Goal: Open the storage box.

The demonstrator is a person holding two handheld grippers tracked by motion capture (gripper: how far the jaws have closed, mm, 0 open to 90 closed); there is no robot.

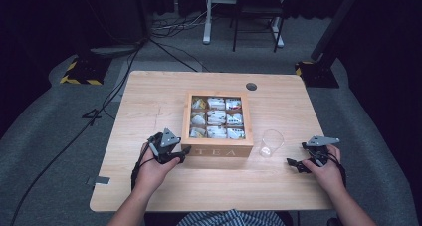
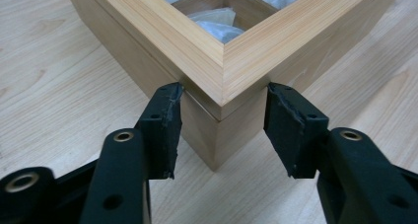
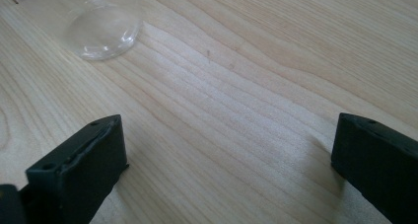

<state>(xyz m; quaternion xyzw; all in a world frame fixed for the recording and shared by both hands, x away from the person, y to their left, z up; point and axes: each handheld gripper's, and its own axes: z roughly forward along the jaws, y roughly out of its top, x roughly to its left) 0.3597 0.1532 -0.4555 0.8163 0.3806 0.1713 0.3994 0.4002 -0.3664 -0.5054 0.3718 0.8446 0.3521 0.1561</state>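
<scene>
Tea box (image 1: 217,124), made of light wood with the word TEA on its front wall, stands in the middle of the high view on the wooden bench (image 1: 149,96). Its nine compartments hold white tea bags (image 1: 217,117). The left gripper (image 1: 175,155) is at the lower left corner of the box, in the person's left hand (image 1: 152,169). A clear plastic cup (image 1: 271,143) stands just beside the box at its right. The right gripper (image 1: 296,164) rests on the bench in the lower right part of the frame, apart from the cup.

In the left gripper view, the corner of the tea box (image 2: 222,81) points toward the camera and sits between the two black fingers (image 2: 162,130). The left finger touches the box wall under the lid edge; the right finger is very near the other wall, and I cannot tell if it presses it. The gap is narrow around the corner.

In the right gripper view, the fingers (image 3: 84,169) stand wide apart over bare bench (image 3: 236,110), with nothing between them. The cup (image 3: 103,31) is in the upper left of the frame.
</scene>
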